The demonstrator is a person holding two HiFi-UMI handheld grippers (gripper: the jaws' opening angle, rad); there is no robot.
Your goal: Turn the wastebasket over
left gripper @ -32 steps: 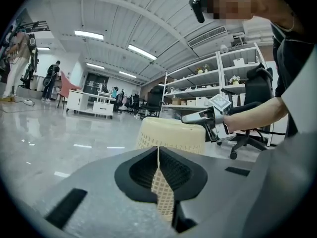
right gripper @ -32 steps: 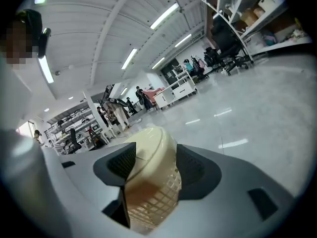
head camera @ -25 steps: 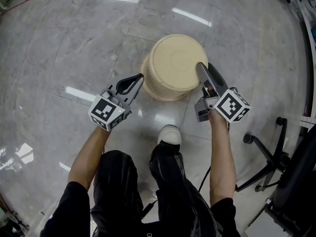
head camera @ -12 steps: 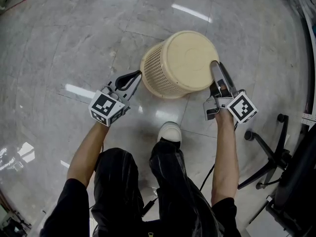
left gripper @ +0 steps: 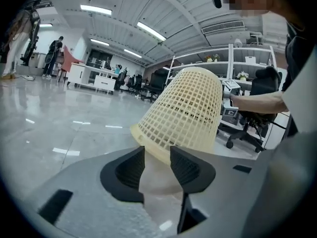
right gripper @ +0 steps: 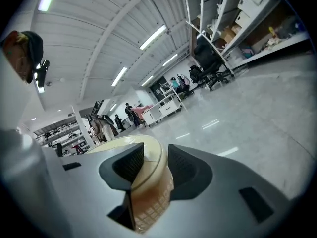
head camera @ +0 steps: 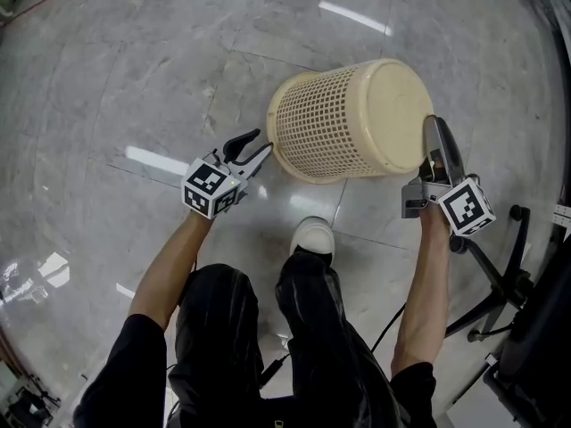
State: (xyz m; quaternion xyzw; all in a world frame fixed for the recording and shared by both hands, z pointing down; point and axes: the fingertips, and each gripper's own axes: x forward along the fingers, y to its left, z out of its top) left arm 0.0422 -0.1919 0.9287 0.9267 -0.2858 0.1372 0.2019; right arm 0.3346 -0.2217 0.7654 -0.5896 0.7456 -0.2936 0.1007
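The floor is polished grey stone tile, glossy with streaks of reflected ceiling light. On it the wastebasket lies tipped on its side, between the left hand-held gripper and the right hand-held gripper. A white shoe stands behind both, and a chair base spreads behind the right one.

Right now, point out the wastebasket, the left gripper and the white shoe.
wastebasket (head camera: 335, 123), head view, on its mesh side wall.
left gripper (head camera: 260, 143), head view, midway between its fingertips; jaws have just been opening, wastebasket rim at the tips, unclamped.
white shoe (head camera: 312, 237), head view, on the toe.
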